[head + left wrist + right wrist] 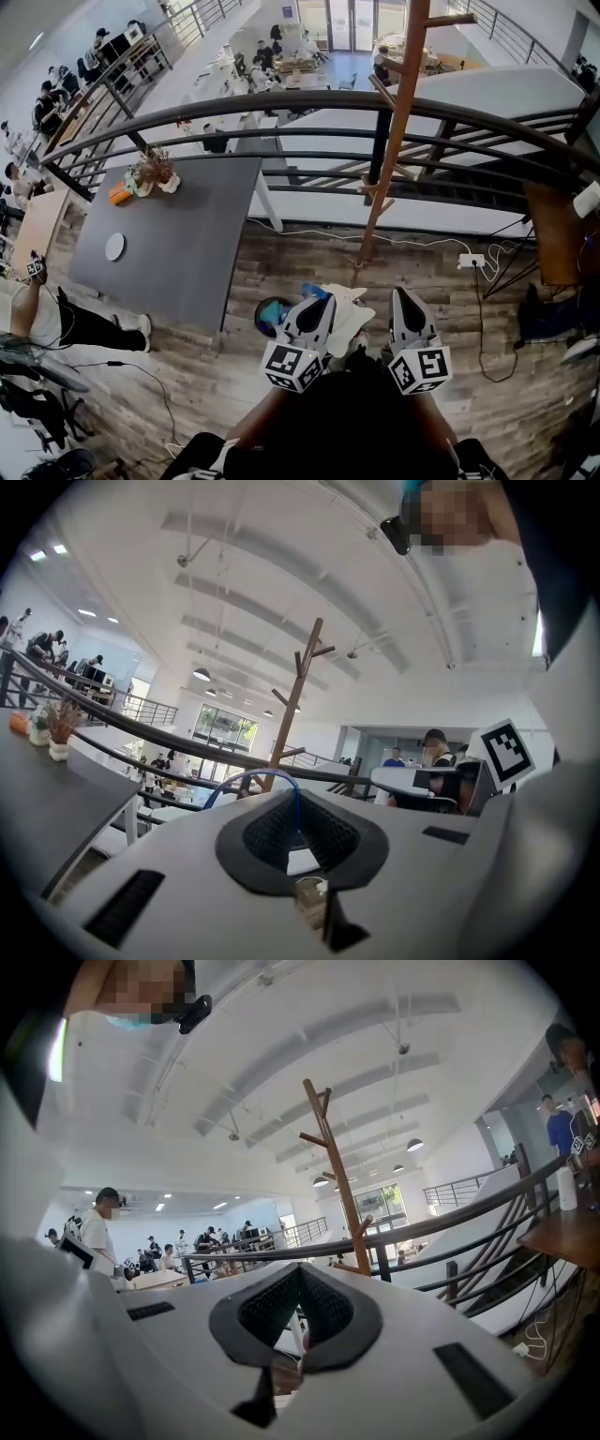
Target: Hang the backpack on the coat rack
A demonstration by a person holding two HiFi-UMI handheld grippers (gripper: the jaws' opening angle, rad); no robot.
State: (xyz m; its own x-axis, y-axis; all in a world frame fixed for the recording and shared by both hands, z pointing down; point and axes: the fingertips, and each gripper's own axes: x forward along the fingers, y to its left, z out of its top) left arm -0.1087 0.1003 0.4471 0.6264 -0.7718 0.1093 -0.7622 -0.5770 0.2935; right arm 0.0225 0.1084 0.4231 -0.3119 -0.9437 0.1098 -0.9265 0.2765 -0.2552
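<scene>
White fabric with blue patches is seen on the backpack (349,314), which is held low between the two tools, over the plank floor (178,370) and near the foot of the wooden rack (397,131). The left tool (317,307) is clenched on a thin blue loop (253,772) of the backpack; in the left gripper view the loop is seen arching out from the closed pads. The right tool (405,302) is likewise clenched, with a pale strip (292,1333) of the backpack caught between its pads. The rack is stood upright just beside a curved railing (281,103).
</scene>
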